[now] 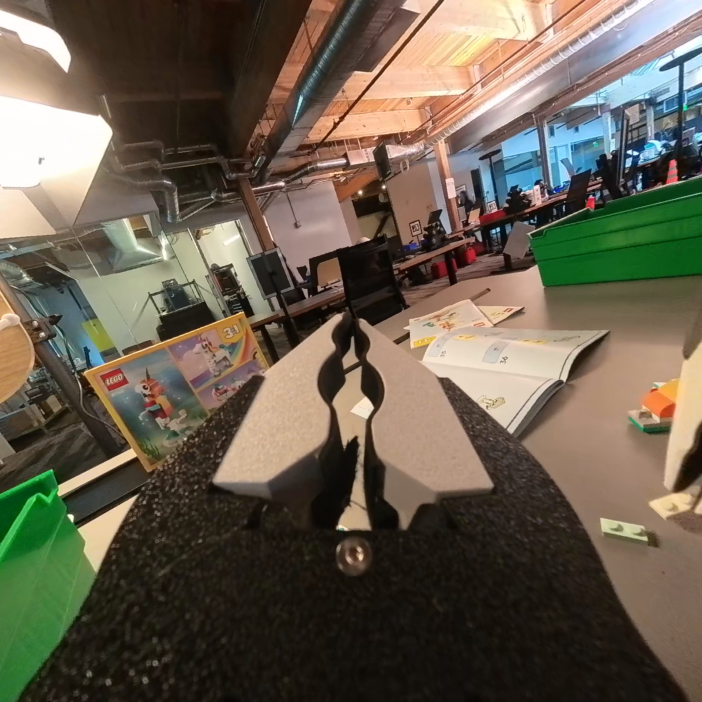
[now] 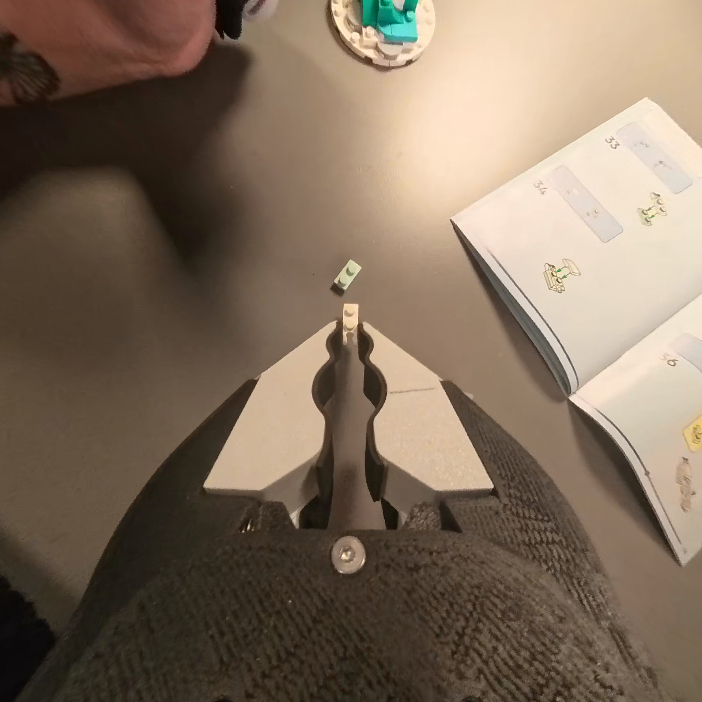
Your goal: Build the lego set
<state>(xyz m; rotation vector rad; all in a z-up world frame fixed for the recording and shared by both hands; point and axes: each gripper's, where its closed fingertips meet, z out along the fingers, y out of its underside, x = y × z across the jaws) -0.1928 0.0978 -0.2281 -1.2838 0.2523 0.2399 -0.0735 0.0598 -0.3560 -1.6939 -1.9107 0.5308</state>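
Between the tips of the right gripper [image 2: 350,327], a small cream 1-by-2 plate with 2 studs [image 2: 350,318] is pinched by its rear end, its front half sticking out past the grey fingers [image 2: 288,414] just above the grey tabletop [image 2: 266,197]. Just ahead of it a pale green 1-by-2 plate [image 2: 347,276] lies flat on the table, apart from the cream one. Farther ahead, at the top edge, stands a round white base carrying teal bricks [image 2: 383,34]. An open instruction booklet [image 2: 569,266] lies to the right, and a person's bare forearm [image 2: 95,49] crosses the upper left corner.

From the left wrist view, the left gripper [image 1: 352,323] is raised and tilted up toward the room, its wavy-edged fingers [image 1: 300,429] pressed together at the tips with nothing between them. Behind it a yellow-bordered cardboard set box [image 1: 178,383] stands upright at the table edge. Stacked green plastic trays [image 1: 623,243] sit at the far right, with a small orange, white and green brick assembly [image 1: 655,410] nearer.
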